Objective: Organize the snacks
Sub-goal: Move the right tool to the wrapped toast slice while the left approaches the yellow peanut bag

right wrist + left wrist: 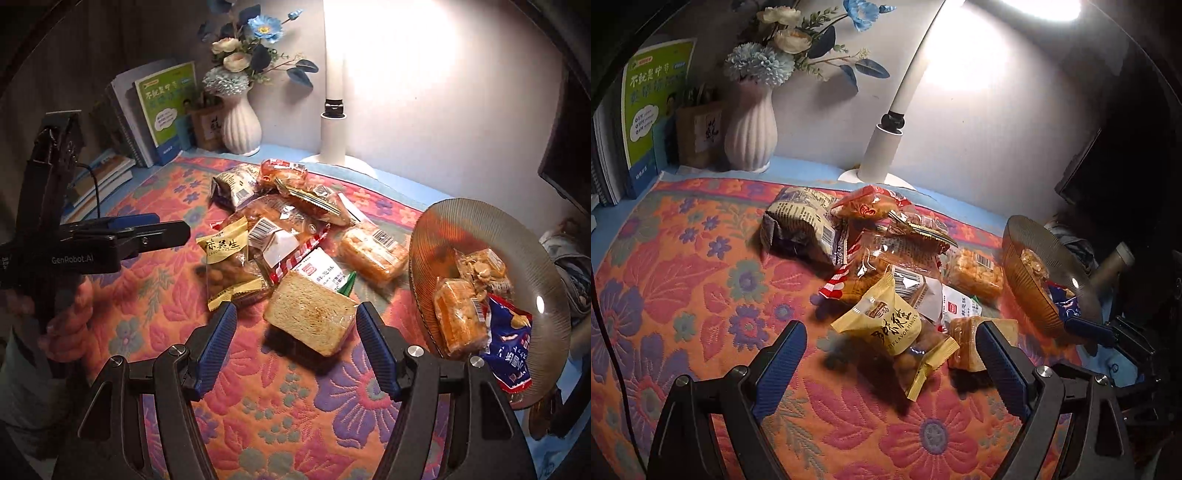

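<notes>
A pile of wrapped snacks (886,251) lies on the flowered cloth. My left gripper (892,350) is open, its blue pads on either side of a yellow peanut packet (892,325) without touching it. My right gripper (297,328) is open too, straddling a wrapped slice of bread (310,319) that leans on the pile; the right pad is close to it, the left pad is apart. A ribbed brown glass plate (480,218) at the right holds orange snack packs (458,317) and a blue packet (509,347). The left gripper (171,224) shows side-on in the right wrist view.
A white vase of flowers (751,136), a brown box (698,133) and standing books (653,110) line the back left. A white lamp post (882,151) stands behind the pile. One right gripper finger (1086,328) sits by the plate (1034,236). A hand (70,317) holds the left gripper.
</notes>
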A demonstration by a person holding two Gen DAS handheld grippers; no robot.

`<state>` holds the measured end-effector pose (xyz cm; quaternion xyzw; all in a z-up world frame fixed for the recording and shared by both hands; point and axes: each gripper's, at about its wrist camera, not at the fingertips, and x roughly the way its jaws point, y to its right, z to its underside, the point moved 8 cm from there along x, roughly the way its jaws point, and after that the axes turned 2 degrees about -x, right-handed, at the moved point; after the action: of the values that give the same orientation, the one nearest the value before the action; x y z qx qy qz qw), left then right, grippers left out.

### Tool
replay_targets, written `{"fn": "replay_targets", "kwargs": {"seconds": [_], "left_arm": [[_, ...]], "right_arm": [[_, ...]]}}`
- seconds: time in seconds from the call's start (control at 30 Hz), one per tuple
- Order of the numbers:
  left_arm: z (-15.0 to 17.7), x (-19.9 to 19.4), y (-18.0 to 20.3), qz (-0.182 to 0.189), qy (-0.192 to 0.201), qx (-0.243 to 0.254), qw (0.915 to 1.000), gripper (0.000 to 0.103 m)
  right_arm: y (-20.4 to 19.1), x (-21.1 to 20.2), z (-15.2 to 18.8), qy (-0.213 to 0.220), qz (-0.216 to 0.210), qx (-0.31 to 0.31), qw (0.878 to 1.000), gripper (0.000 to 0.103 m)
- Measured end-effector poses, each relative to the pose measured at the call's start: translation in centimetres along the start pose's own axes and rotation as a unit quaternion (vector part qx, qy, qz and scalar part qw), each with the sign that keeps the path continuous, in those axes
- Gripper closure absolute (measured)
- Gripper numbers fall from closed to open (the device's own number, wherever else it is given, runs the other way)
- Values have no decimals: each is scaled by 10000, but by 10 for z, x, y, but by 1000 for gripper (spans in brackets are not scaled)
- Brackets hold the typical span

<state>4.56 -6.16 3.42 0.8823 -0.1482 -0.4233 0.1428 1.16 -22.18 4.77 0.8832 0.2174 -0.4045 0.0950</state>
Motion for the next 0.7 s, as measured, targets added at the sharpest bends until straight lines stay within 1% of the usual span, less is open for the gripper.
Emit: {"fn": "replay_targets", "kwargs": {"seconds": [0.1, 0.17, 0.27, 0.33, 0.53, 0.6, 0.67, 0.7], "left_arm": [[8, 20, 1, 35, -224, -346, 9991, 12], [10, 31, 0, -34, -311, -548, 9980, 14], [12, 43, -2, -131, -353, -809, 9960, 15], [13, 50, -1, -146, -410, -882, 9952, 15], [18, 66, 2, -332, -542, -853, 9943, 20], [20, 71, 2, -411, -579, -819, 9941, 25], [23, 77, 2, -429, -632, -780, 9940, 36], [24, 79, 2, -423, -673, -762, 9939, 39]], "right_arm": [[-2, 13, -1, -108, -286, -192, 9993, 36], [-2, 19, -3, -112, -328, -339, 9988, 36], [-2, 27, -8, -129, -411, -442, 9981, 36], [-1, 34, -10, -171, -430, -480, 9978, 36], [7, 59, -13, -396, -385, -504, 9972, 36], [8, 66, -12, -463, -376, -517, 9969, 36], [8, 71, -11, -531, -385, -513, 9965, 36], [8, 73, -10, -565, -389, -516, 9963, 36]]}}
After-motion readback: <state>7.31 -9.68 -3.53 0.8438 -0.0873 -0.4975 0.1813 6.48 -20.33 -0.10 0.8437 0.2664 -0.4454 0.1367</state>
